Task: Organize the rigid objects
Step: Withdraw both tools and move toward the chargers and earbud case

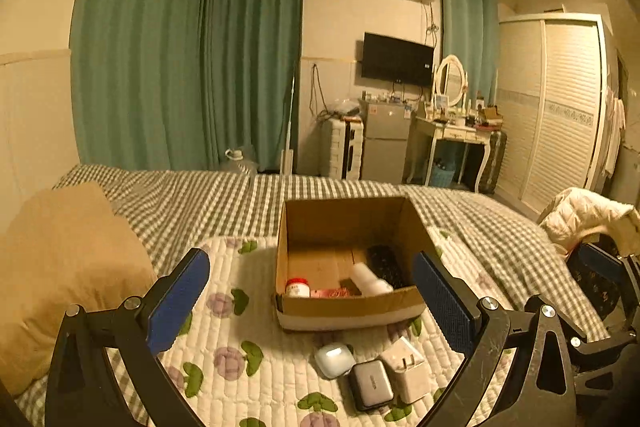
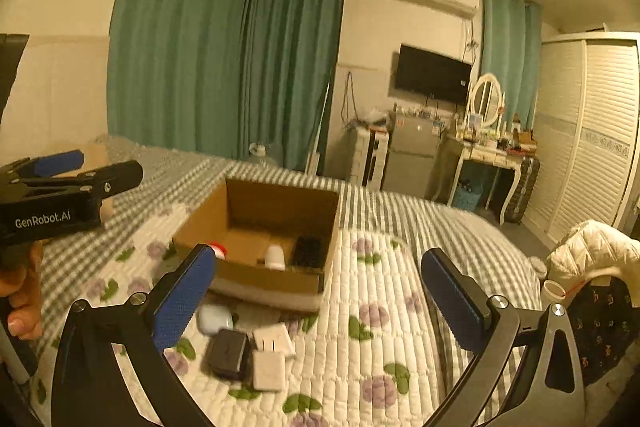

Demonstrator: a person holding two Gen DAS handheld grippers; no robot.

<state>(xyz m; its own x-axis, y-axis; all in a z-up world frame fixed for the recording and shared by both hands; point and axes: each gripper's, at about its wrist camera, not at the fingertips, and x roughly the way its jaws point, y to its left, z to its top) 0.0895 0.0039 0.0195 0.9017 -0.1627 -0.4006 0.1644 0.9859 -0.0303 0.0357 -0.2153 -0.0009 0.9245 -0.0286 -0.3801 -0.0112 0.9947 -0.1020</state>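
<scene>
An open cardboard box (image 1: 348,267) sits on a white quilted mat printed with purple flowers (image 1: 236,347), spread over a bed with a grey-and-white checked cover (image 1: 192,195). Inside the box lie a small jar with a red lid (image 1: 297,287), a white bottle on its side (image 1: 370,279) and a black remote control (image 1: 386,265) along the right wall.

Just in front of the box, on the mat, four small things are bunched together: a pale earbud case (image 1: 334,359), a dark grey charger block (image 1: 371,383) touching it, a white plug adapter (image 1: 408,371) beside that, and, clear only in the right wrist view, a second white plug (image 2: 274,339) behind the first.

The left claw (image 1: 312,303) hangs above this group with its blue-padded fingers (image 1: 180,301) spread wide apart, holding nothing. The right claw (image 2: 316,305) is likewise wide apart and empty, over the mat to the right of the box. A hand (image 2: 22,291) grips the left tool's handle at the right view's left edge.

A tan pillow (image 1: 68,267) lies to the left of the mat, and a cream padded jacket (image 1: 588,219) to the right.
</scene>
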